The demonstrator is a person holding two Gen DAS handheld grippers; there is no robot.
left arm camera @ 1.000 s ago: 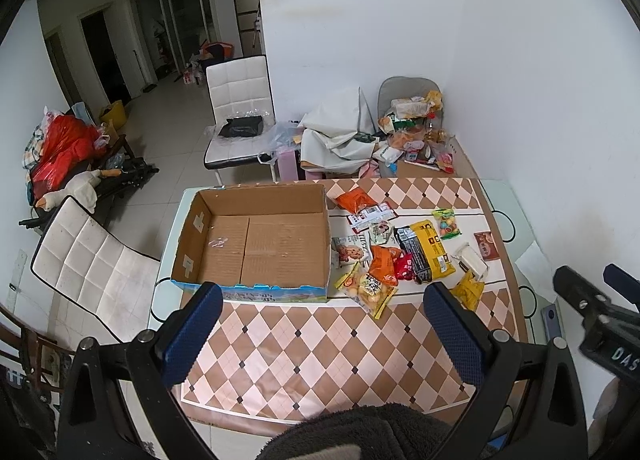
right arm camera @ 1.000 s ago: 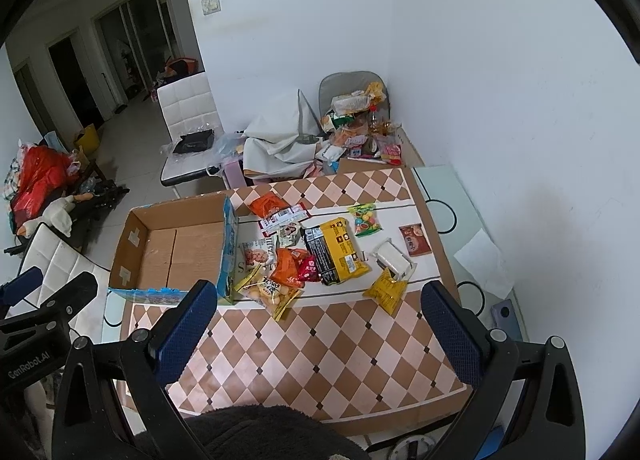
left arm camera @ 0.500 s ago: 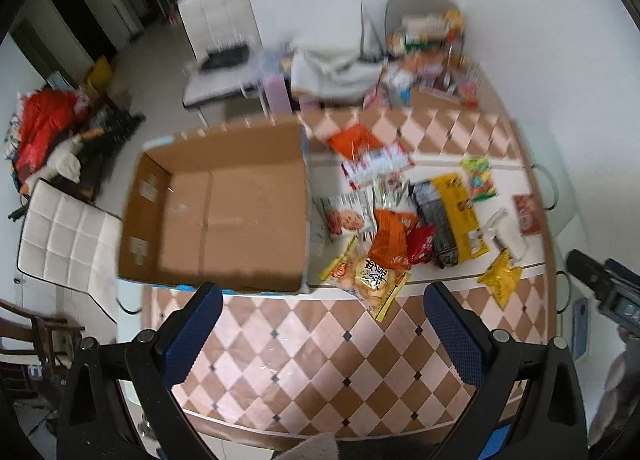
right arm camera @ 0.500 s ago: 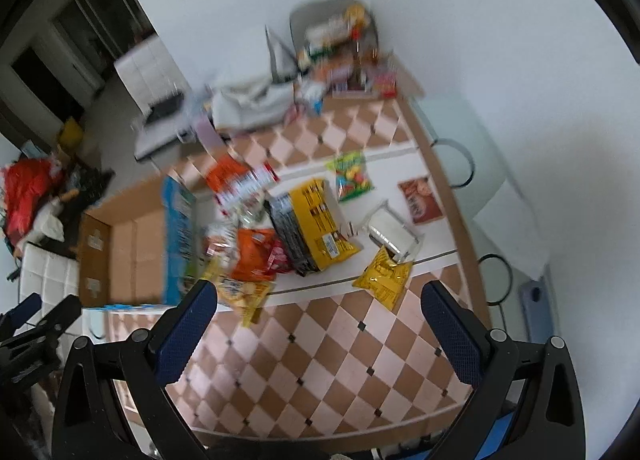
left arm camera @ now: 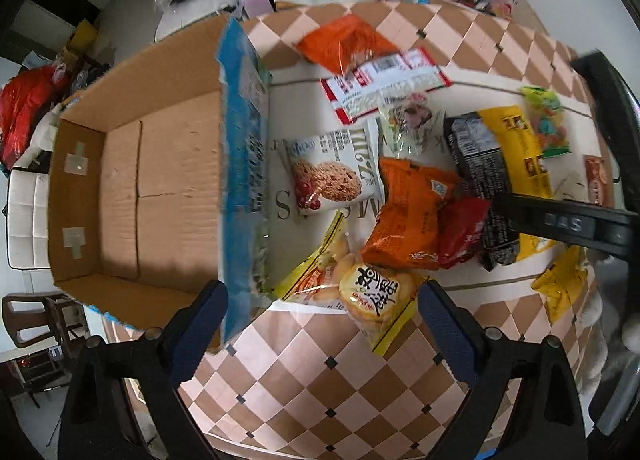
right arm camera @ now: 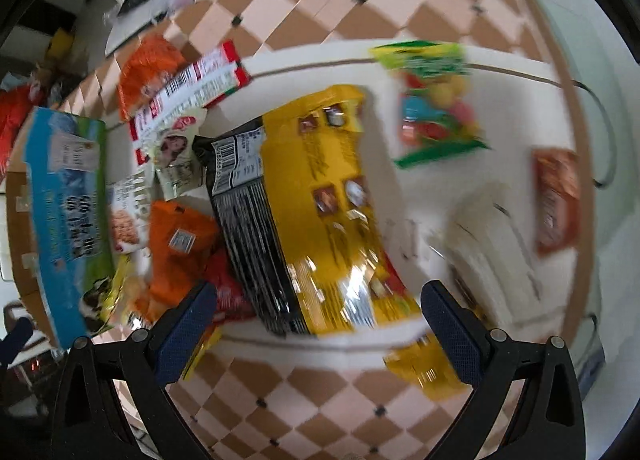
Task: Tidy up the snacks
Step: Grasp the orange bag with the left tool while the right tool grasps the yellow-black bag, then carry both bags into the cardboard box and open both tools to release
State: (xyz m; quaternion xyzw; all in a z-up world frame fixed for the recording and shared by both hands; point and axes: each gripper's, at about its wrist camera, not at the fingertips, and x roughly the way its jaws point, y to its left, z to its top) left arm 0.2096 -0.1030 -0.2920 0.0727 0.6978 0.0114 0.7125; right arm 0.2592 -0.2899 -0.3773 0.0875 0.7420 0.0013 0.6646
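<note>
An empty cardboard box (left arm camera: 160, 187) with a blue printed side (left arm camera: 244, 163) lies on the checkered table (left arm camera: 320, 388). Right of it lie several snack packs: a yellow rice-cracker pack (left arm camera: 360, 296), an orange pack (left arm camera: 412, 215), a cookie pack (left arm camera: 332, 175) and a yellow-black bag (left arm camera: 504, 163). My left gripper (left arm camera: 322, 324) is open and empty above the rice-cracker pack. My right gripper (right arm camera: 320, 324) is open and empty above the yellow-black bag (right arm camera: 316, 211). The box side also shows in the right wrist view (right arm camera: 68, 211).
A green candy bag (right arm camera: 436, 99), a white pack (right arm camera: 496, 244), a small red-brown packet (right arm camera: 556, 199) and a small yellow pack (right arm camera: 424, 368) lie to the right. The right gripper's body (left arm camera: 568, 223) crosses the left wrist view. Chairs and clutter stand behind the table.
Both grippers have dropped down and forward toward the table, so the snacks and box look much larger. The right wrist view is blurred by motion. Both stay open.
</note>
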